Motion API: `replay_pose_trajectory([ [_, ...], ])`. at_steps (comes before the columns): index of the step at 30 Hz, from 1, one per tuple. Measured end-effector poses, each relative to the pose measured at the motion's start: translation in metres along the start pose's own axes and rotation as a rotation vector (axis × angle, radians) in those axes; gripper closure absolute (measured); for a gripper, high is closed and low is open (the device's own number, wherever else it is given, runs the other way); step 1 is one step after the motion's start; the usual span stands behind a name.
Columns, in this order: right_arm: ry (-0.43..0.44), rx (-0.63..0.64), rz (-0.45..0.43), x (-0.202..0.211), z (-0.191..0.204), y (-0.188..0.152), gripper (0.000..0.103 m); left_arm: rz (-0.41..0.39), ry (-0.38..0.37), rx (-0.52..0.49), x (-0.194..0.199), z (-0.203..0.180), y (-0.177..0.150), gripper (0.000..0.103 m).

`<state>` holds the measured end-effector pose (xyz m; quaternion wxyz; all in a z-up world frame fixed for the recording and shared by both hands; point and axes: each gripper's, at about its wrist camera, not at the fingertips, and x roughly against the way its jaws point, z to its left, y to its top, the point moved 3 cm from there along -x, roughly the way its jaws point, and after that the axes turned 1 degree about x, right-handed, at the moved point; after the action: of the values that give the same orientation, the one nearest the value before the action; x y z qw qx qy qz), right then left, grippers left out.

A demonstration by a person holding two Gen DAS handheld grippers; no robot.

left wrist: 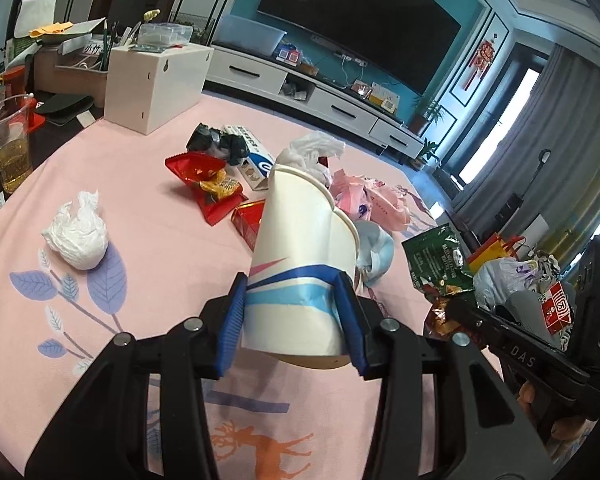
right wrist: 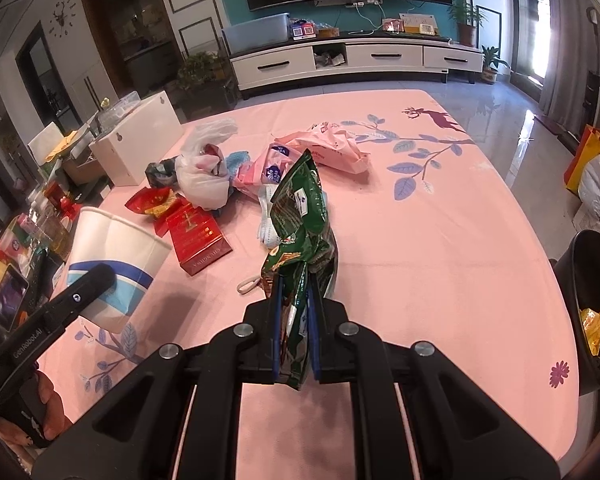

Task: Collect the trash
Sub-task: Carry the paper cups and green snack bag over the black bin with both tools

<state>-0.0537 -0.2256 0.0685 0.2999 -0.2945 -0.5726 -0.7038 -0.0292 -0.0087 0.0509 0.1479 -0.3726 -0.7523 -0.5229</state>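
My left gripper (left wrist: 290, 312) is shut on a white paper cup (left wrist: 300, 256) with blue stripes and holds it above the pink tablecloth (left wrist: 160, 240). The cup also shows in the right wrist view (right wrist: 112, 256). My right gripper (right wrist: 294, 320) is shut on a green snack bag (right wrist: 300, 216), which also shows in the left wrist view (left wrist: 436, 256). On the table lie a crumpled white tissue (left wrist: 78, 236), a red snack wrapper (left wrist: 204, 180), a red box (right wrist: 198, 240), a white plastic bag (right wrist: 204, 172), pink wrappers (right wrist: 328, 148) and a blue face mask (right wrist: 268, 220).
A black trash bin (right wrist: 592, 308) with a yellow wrapper inside stands off the table's right edge. A white box (left wrist: 156, 84) and a plastic cup of yellow drink (left wrist: 8, 148) stand at the far left. Bags (right wrist: 596, 168) sit on the floor at right.
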Motion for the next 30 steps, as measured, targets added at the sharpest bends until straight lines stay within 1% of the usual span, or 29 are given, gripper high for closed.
replay_pose_trajectory([
  [3, 0.002, -0.005, -0.001, 0.001, -0.002, 0.000, 0.091, -0.009, -0.012, 0.000, 0.002, 0.000, 0.001, 0.058],
  [7, -0.001, -0.009, -0.008, 0.002, -0.003, 0.000, 0.091, -0.012, -0.008, -0.004, 0.003, 0.000, 0.001, 0.058],
  [9, -0.009, -0.013, -0.015, 0.004, -0.004, 0.001, 0.091, 0.011, -0.041, 0.009, 0.002, 0.000, 0.001, 0.058],
  [11, -0.014, -0.006, -0.020, 0.006, -0.004, 0.001, 0.091, 0.019, -0.058, 0.010, 0.004, -0.003, 0.002, 0.058],
  [17, 0.006, -0.013, -0.052, 0.023, -0.008, 0.005, 0.091, -0.015, -0.057, -0.030, 0.017, -0.017, 0.005, 0.058],
  [21, 0.022, -0.025, -0.080, 0.039, -0.014, 0.010, 0.091, -0.042, -0.045, -0.044, 0.026, -0.031, 0.011, 0.058],
  [24, 0.034, -0.036, -0.103, 0.052, -0.020, 0.013, 0.091, -0.054, -0.065, -0.045, 0.033, -0.043, 0.014, 0.058],
  [26, 0.032, -0.040, -0.120, 0.061, -0.024, 0.015, 0.091, -0.064, -0.071, -0.056, 0.038, -0.056, 0.014, 0.058],
  [30, 0.023, -0.064, -0.171, 0.082, -0.038, 0.018, 0.091, -0.098, -0.054, -0.092, 0.045, -0.081, 0.012, 0.058],
])
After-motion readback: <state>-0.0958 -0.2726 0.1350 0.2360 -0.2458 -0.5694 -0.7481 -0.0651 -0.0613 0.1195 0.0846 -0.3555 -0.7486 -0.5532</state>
